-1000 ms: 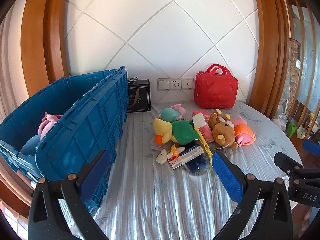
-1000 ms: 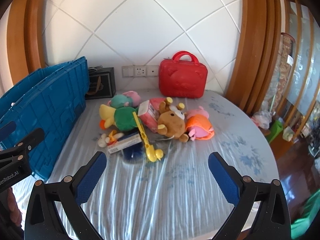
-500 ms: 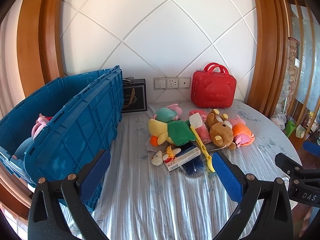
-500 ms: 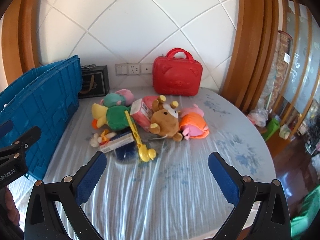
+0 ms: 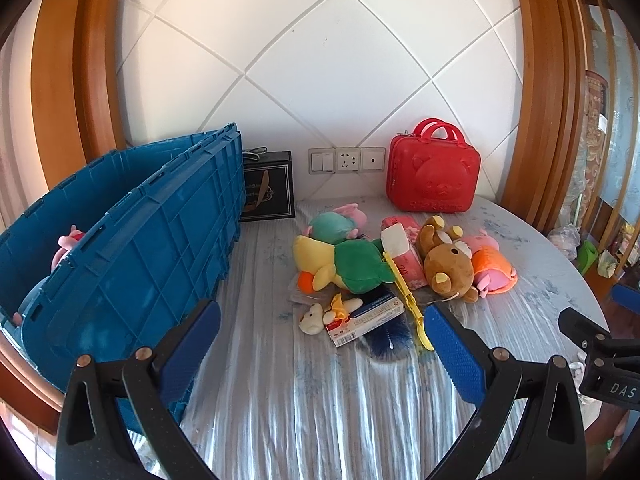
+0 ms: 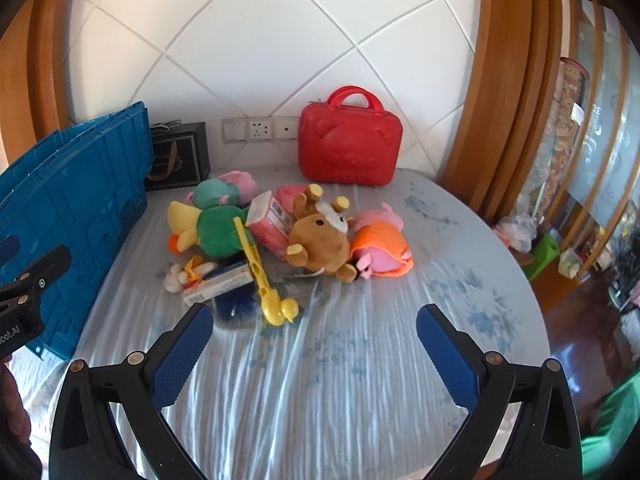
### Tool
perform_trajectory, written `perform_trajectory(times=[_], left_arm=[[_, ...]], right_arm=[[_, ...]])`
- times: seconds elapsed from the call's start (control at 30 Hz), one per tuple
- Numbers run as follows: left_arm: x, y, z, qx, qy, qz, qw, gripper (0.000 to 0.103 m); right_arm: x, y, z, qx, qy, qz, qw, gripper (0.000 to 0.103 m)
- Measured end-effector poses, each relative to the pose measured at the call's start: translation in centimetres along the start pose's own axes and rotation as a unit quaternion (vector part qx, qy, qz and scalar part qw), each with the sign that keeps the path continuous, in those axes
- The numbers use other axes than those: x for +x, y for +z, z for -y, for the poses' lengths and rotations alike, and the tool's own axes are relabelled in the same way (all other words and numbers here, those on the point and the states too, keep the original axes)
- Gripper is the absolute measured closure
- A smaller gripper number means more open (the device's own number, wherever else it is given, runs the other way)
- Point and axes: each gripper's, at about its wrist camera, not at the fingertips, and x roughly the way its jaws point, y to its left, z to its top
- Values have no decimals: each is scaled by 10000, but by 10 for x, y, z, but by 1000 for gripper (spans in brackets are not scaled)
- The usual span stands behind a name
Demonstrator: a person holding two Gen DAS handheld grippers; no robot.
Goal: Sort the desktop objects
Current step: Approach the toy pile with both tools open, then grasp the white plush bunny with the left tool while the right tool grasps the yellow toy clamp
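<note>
A heap of toys lies mid-table: a brown bear plush [image 5: 448, 266] [image 6: 320, 236], a yellow-green duck plush [image 5: 344, 264] [image 6: 208, 230], an orange-pink plush [image 5: 492, 270] [image 6: 380, 252], a pink box [image 5: 404, 254] [image 6: 272, 222], a yellow duck-headed stick [image 5: 408, 304] [image 6: 264, 280], a small white carton [image 5: 362, 320] [image 6: 220, 282] and a dark blue brush [image 5: 390, 340]. My left gripper [image 5: 320, 344] is open, hovering short of the heap. My right gripper [image 6: 316, 340] is open too, just before the stick's duck head. Neither holds anything.
A big blue crate [image 5: 120, 256] [image 6: 72, 196] fills the left side, a pink plush [image 5: 66, 246] inside it. A red bear case [image 5: 432, 178] [image 6: 350, 148] and a black box [image 5: 268, 192] [image 6: 176, 156] stand by the back wall. The round table's edge [image 6: 532, 308] curves off at the right.
Both grippers have drifted slightly toward the toy heap, which looks a little nearer in the right wrist view. Both stay open. No object has moved.
</note>
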Motion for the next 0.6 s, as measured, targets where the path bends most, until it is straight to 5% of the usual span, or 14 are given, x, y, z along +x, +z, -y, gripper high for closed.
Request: perform_trajectory(times=[0.6], left_arm=[[121, -22, -14, -217, 636, -977, 9929, 0]], right_arm=[[122, 18, 109, 356, -38, -733, 9967, 0]])
